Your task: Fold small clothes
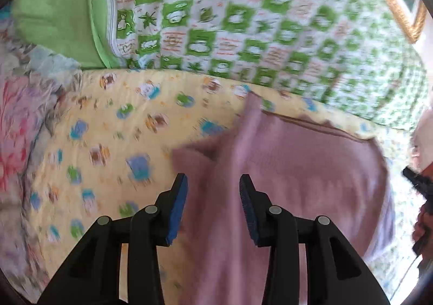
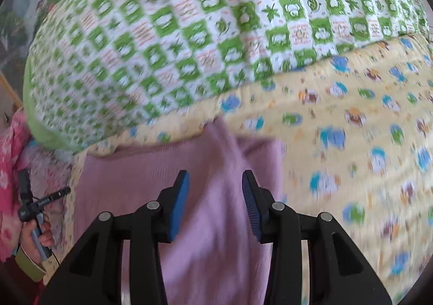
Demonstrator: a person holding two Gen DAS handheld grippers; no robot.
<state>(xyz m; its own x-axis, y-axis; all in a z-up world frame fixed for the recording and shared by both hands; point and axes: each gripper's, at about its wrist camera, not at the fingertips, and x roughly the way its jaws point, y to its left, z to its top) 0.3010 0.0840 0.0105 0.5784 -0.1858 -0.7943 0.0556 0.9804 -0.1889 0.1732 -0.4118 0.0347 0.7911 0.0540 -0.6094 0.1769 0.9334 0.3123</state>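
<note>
A small pink knitted garment [image 1: 284, 169] lies spread on a yellow cartoon-print sheet [image 1: 108, 142]. My left gripper [image 1: 213, 183] is open and empty, hovering over the garment's left part, with its left finger near the garment's left edge. In the right wrist view the same garment [image 2: 135, 177] lies below my right gripper [image 2: 215, 179], which is open and empty over the garment's right part. The yellow sheet [image 2: 351, 129] stretches to the right. Both views are blurred by motion.
A green-and-white patterned quilt [image 1: 243, 20] is bunched behind the garment and also shows in the right wrist view [image 2: 162, 34]. A plain green pillow [image 1: 59, 12] and pink floral fabric [image 1: 16, 129] lie left. The other gripper's handle and a hand [image 2: 35, 221] show at the left edge.
</note>
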